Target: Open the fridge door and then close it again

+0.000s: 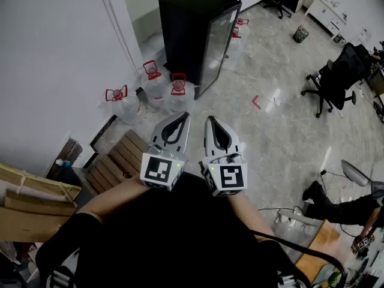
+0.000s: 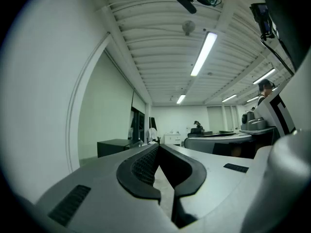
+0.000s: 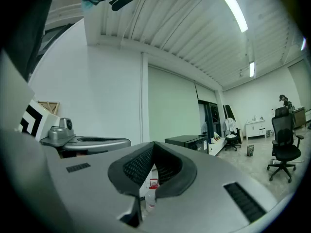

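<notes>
While the left gripper (image 1: 180, 120) and right gripper (image 1: 213, 123) are carried side by side, tips together and empty, the black glass-door fridge (image 1: 198, 35) stands shut well ahead of them. Presumably the approach comes before any grasp.

Bright, even light falls from long white ceiling strip lights (image 2: 204, 53), glare streaks the glossy pale tiled floor (image 1: 282, 125), and fisheye edges bend into black corners.

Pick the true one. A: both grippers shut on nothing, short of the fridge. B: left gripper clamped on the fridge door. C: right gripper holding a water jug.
A: the left gripper and right gripper have jaws together and empty, well apart from the fridge.
</notes>
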{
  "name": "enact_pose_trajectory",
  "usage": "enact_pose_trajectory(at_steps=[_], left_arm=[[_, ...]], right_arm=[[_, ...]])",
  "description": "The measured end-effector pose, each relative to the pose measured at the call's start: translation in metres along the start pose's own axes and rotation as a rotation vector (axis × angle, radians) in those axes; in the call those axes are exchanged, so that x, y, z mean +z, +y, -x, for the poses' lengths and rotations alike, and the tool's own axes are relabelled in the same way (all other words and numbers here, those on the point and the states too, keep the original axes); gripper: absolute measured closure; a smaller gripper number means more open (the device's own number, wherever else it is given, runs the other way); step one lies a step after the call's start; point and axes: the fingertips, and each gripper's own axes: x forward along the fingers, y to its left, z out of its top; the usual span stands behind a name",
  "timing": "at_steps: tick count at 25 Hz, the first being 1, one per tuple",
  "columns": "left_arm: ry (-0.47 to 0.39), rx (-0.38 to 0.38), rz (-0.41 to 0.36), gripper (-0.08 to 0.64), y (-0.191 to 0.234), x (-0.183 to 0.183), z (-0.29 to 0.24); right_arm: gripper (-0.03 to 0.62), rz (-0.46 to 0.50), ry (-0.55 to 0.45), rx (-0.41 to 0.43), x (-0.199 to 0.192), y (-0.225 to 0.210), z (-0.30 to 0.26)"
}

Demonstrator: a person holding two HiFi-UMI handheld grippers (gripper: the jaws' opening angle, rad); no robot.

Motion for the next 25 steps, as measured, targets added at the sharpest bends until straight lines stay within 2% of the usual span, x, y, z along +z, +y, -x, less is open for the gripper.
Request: enact_pose_trajectory(at_steps=[4, 9, 15, 22, 25], left_arm=[[0.005, 0.005, 0.009, 0.554, -0.013, -0.003, -0.002], [0.014, 0.013, 0.025, 0.554, -0.021, -0.011, -0.003], [0.015, 0.022, 0.026, 0.554, -0.014, -0.021, -0.019], [0.016, -0.018, 0.056, 0.554, -0.005, -0.04, -0.067], [0.006, -0.032, 0.02, 0.554, 0.009, -0.043, -0.093]], right_arm=[[0.577, 0.012, -0.018, 0.027, -0.002, -0.007, 0.009], [0.577, -0.007, -0.001, 0.021, -0.009, -0.016, 0.014], [0.577, -0.072, 0.0, 0.026, -0.017, -0.034, 0.005], [0.577, -0.03, 0.025, -0.023, -0.033, -0.068, -0.024], [0.577, -0.004, 0.046, -0.065, -0.041, -0.089, -0.05]])
